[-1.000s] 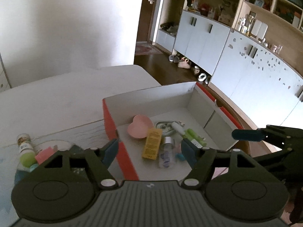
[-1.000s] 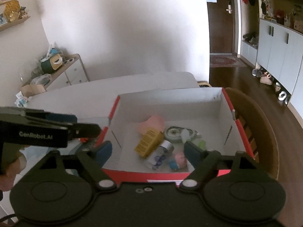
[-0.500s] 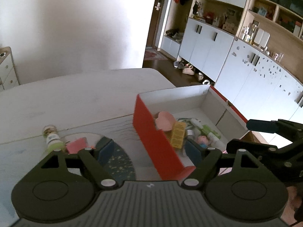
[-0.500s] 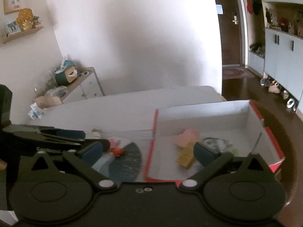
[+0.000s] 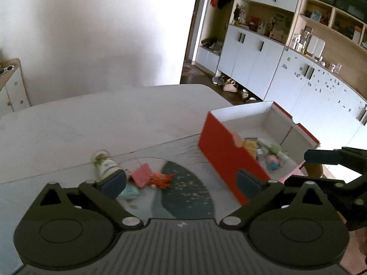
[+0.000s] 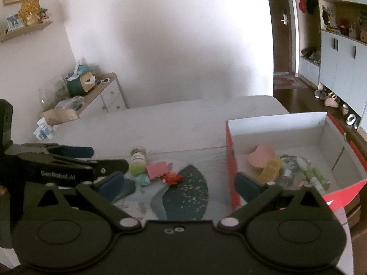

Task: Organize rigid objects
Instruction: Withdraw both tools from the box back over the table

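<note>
left hand-held gripper point(image 5: 181, 182): its jaws are opening, nothing is lying between them; it is pointing down at the loose pile on the desk point(image 5: 91, 123).
right hand-held gripper point(image 6: 179, 183): its jaws are standing spread and empty, just right of the left one.
bottle point(image 5: 105, 163): it is lying on its side just beyond the left finger, cap end pointing away.
pink block point(image 5: 143, 174): it is sitting right of the bottle, nearly dead ahead.
red toy point(image 5: 164, 178): it is lying just right of the block, between both grippers' lines.
box point(image 5: 227, 160): it is standing at the right, already holding several items.
nearer hand: the left, by my judgement.
views: the right wrist is showing the box floor openly; the left wrist is seeing mostly its red wall.
</note>
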A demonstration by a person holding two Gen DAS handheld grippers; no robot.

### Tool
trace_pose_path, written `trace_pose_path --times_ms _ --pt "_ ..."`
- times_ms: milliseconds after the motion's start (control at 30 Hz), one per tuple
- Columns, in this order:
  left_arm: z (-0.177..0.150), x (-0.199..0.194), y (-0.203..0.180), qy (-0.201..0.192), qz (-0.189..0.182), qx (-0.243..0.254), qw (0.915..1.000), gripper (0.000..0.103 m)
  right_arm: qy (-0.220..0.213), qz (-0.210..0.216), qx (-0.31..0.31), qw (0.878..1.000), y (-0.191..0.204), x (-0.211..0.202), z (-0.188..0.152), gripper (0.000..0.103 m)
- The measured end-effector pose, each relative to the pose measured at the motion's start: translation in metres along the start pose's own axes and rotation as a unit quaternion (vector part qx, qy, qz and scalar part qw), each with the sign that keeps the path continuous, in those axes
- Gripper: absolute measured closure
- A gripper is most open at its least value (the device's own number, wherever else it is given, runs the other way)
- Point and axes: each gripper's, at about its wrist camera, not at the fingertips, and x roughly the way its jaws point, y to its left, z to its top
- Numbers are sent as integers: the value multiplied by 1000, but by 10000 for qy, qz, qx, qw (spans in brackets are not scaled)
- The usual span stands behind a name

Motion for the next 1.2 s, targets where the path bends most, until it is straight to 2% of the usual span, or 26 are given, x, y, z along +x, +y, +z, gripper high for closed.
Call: trace_pose_path --times_ms 200,467,600,933,1200 --pt "-6 3 35 15 259 9 9997 0 102 -117 -46 9999 27 23 -5 1" --pt "-11 24 86 108 357 -525 9979 0 307 -98 -357 9988 51 58 -9 1" --pt "-16 41 103 171 550 -581 9967 0 497 -65 -502 9975 60 76 -13 1" --pt "-16 79 137 322 982 -831 9912 0 711 -317 -774 9940 59 122 -17 4" --pt "-7 105 144 408 948 -959 9900 0 974 -417 -877 9905 46 159 -17 14"
